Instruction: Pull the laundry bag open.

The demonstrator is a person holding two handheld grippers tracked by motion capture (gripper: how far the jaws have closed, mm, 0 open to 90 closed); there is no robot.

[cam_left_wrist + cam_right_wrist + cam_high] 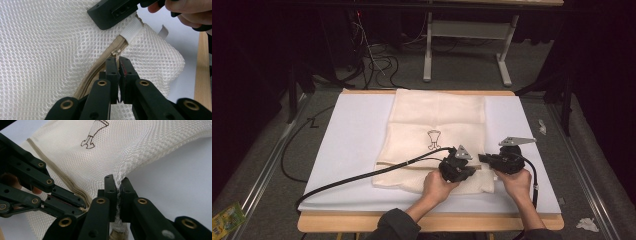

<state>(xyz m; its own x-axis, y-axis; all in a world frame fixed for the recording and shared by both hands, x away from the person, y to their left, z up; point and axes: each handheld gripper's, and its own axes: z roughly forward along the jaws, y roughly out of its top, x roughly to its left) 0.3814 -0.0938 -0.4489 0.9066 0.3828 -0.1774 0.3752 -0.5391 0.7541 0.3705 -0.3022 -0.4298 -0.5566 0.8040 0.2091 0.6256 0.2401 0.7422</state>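
Mesh laundry bag (pixel 437 130), cream, printed with a small emblem (pixel 434 138), is laid flat on a white pad (pixel 357 145) over the table (pixel 362 222). Zipper (pixel 100 65) is run across the near end. Left gripper (pixel 118 61): jaws clenched on the zipper pull (pixel 116 52). Right gripper (pixel 118 181): jaws pressed together on a pinch of mesh at the bag edge, cloth tented upward. Risk noted: the thin pull could slip out if tugged askew; mesh could be snagged in the teeth if the pinch is slackened

Lab: dark curtains (pixel 242 75), floor cables (pixel 377 62), white-padded table (pixel 352 145).
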